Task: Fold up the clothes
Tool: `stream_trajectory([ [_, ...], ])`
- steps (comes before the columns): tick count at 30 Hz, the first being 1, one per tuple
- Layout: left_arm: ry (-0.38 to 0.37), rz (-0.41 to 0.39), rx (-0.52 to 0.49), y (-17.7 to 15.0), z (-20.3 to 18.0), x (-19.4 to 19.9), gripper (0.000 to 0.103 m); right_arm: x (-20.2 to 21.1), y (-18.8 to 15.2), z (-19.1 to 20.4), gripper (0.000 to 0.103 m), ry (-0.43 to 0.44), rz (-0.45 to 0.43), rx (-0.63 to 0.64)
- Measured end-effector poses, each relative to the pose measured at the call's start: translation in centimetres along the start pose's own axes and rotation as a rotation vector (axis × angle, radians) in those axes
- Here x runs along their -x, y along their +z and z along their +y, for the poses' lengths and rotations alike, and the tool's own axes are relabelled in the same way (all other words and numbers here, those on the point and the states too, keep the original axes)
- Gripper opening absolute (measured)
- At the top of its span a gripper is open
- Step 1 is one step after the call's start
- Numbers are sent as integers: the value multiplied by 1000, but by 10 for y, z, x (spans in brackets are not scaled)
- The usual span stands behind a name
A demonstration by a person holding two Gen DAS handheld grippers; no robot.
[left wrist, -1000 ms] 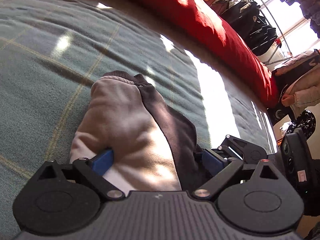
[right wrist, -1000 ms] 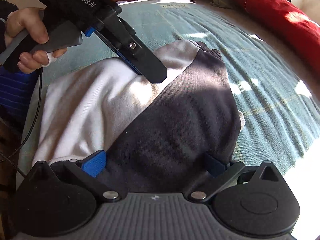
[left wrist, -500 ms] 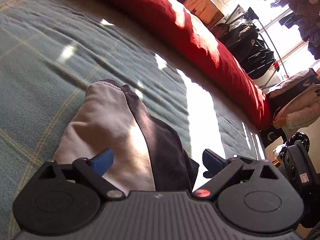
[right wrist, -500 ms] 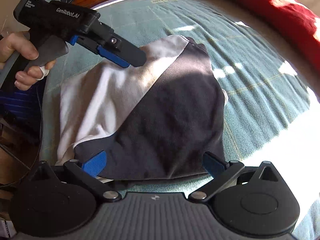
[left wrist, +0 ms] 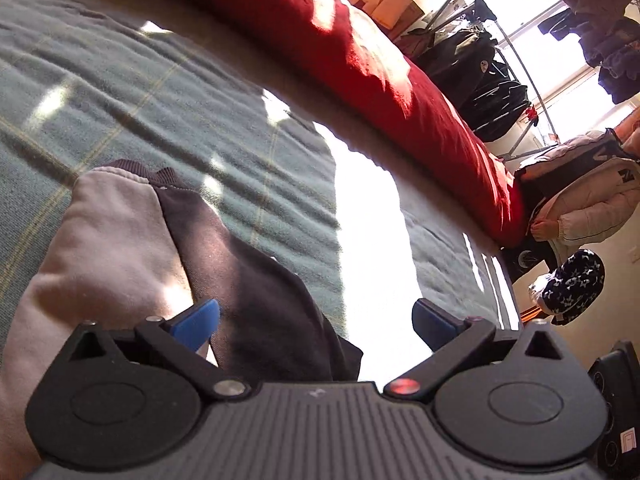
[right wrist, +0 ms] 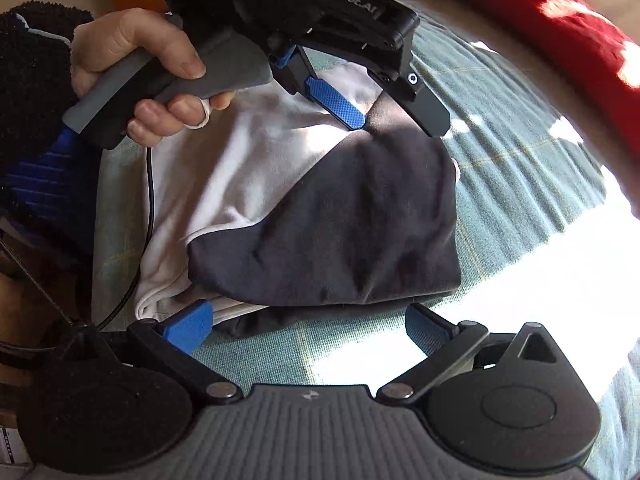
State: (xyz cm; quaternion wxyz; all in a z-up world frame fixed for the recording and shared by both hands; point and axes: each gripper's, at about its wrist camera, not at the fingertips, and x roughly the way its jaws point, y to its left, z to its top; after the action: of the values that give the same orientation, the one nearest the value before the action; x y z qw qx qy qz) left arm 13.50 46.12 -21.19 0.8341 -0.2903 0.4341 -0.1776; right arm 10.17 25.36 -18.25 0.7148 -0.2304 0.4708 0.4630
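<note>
Since the earlier frame, we note both grippers have drawn back from the sweatshirt [right wrist: 320, 208]; its near hem, then at the right gripper's [right wrist: 308, 330] pads, now lies clear ahead of them. Left gripper [right wrist: 394, 114] jaws are opening toward full spread above the garment's far end, gripping nothing. Right jaws stand wide apart over bare bedspread [right wrist: 520, 184], holding nothing. We record the folded white-and-dark sweatshirt flat on the bed, its long axis running away from the right gripper, ribbed band [left wrist: 136, 168] at the far end.
</note>
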Motion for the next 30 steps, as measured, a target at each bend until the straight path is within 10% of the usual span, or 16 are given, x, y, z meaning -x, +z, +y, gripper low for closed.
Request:
stream_trajectory([
  [7, 90, 46, -6, -15, -8, -17, 101, 4, -23, -3, 103, 13, -17, -54],
  [13, 170, -90, 15, -36, -18, 45, 101, 9, -37, 6, 103, 37, -35, -32],
  [23, 267, -199, 147, -69, -2, 70, 98, 32, -59, 14, 103, 37, -26, 2],
  [30, 456, -128, 336, -99, 36, 76, 94, 34, -61, 17, 103, 45, -20, 8],
])
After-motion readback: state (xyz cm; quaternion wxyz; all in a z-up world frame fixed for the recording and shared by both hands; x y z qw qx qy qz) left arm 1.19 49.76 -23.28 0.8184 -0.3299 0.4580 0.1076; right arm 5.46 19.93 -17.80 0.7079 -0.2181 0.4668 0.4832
